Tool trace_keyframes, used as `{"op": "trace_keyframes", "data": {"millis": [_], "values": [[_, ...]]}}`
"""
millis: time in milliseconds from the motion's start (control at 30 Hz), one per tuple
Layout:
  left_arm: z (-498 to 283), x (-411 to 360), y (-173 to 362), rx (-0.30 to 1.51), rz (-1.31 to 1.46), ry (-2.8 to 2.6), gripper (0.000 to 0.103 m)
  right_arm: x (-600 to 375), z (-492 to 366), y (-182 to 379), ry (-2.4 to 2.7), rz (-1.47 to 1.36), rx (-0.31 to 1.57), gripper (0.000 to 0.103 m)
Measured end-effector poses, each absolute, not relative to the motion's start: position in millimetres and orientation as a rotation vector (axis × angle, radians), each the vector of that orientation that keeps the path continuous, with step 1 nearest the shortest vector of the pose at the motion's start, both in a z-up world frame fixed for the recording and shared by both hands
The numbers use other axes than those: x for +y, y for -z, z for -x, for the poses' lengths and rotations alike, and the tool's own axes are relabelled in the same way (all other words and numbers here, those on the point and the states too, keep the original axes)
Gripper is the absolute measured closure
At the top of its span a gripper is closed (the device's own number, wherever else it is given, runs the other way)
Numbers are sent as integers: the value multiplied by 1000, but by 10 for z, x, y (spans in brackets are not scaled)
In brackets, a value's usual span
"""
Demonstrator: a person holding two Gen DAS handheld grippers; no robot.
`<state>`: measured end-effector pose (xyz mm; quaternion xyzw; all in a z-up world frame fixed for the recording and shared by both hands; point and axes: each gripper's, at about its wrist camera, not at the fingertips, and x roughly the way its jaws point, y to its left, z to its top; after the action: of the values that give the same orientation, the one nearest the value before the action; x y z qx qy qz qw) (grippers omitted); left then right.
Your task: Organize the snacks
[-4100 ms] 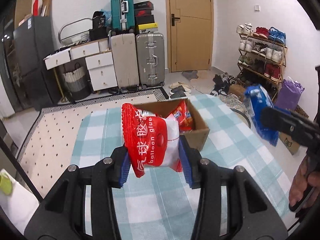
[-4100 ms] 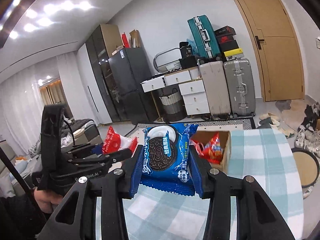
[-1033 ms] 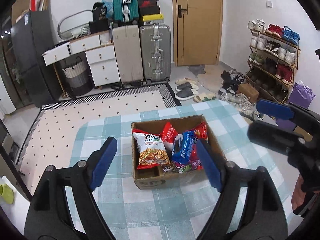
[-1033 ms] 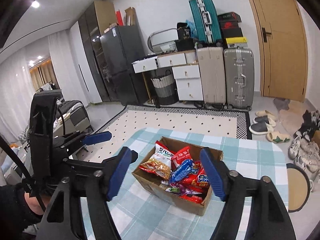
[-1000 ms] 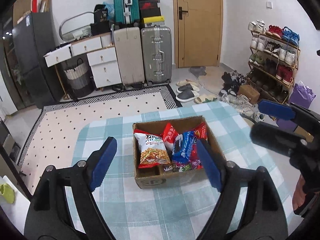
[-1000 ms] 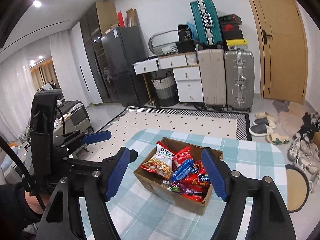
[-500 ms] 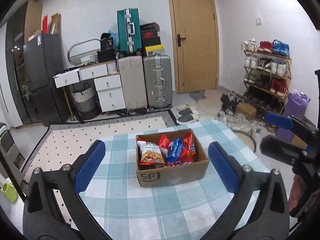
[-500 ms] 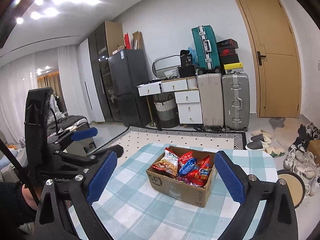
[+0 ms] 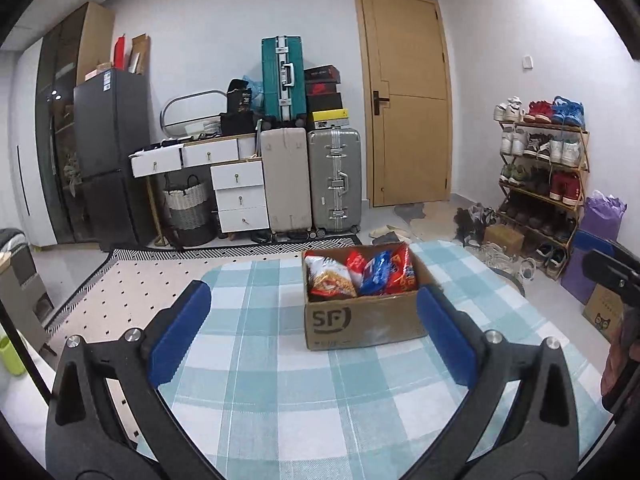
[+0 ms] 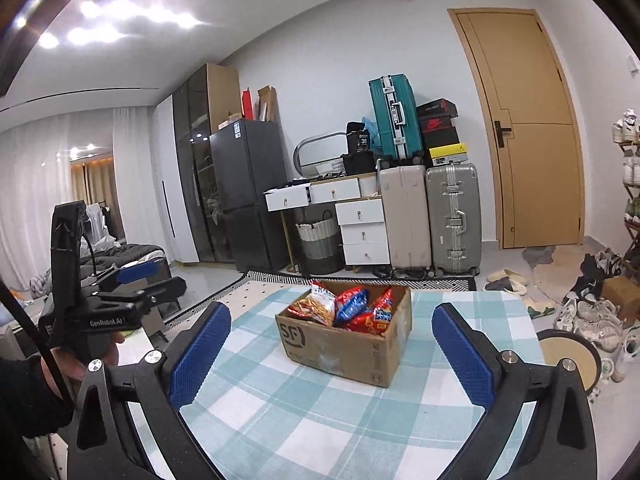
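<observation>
The cardboard box [image 9: 362, 320] of snack packets [image 9: 360, 270] sits on the checked counter [image 9: 280, 392], apart from both grippers. The left gripper [image 9: 312, 330] and right gripper [image 10: 330, 354] have just been opening; both stand spread and empty. Only the right wrist view shows the person's left hand [image 10: 86, 362]; only the left shows the shoe rack [image 9: 540, 168] fully.
</observation>
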<state>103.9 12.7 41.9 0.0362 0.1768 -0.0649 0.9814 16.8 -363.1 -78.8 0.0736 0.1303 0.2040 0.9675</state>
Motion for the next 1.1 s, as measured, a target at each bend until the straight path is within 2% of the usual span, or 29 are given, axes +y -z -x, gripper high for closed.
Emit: {"op": "trace_keyframes", "data": {"millis": [300, 467, 633, 900, 1100], "values": [[-1060, 327, 72, 309, -66, 112, 0, -3784, -127, 1385, -386, -178, 282, 1], [-1148, 387, 585, 259, -21, 112, 0, -3763, -266, 1748, -352, -188, 352, 1], [-1447, 454, 1042, 353, 15, 41, 0, -3731, -330, 2037, -317, -189, 385, 1], [-1824, 299, 1375, 486, -73, -50, 0, -3738, -400, 2069, -276, -189, 378, 0], [-1861, 277, 1360, 452, -62, -21, 0, -3690, -411, 2037, -268, -162, 376, 0]]}}
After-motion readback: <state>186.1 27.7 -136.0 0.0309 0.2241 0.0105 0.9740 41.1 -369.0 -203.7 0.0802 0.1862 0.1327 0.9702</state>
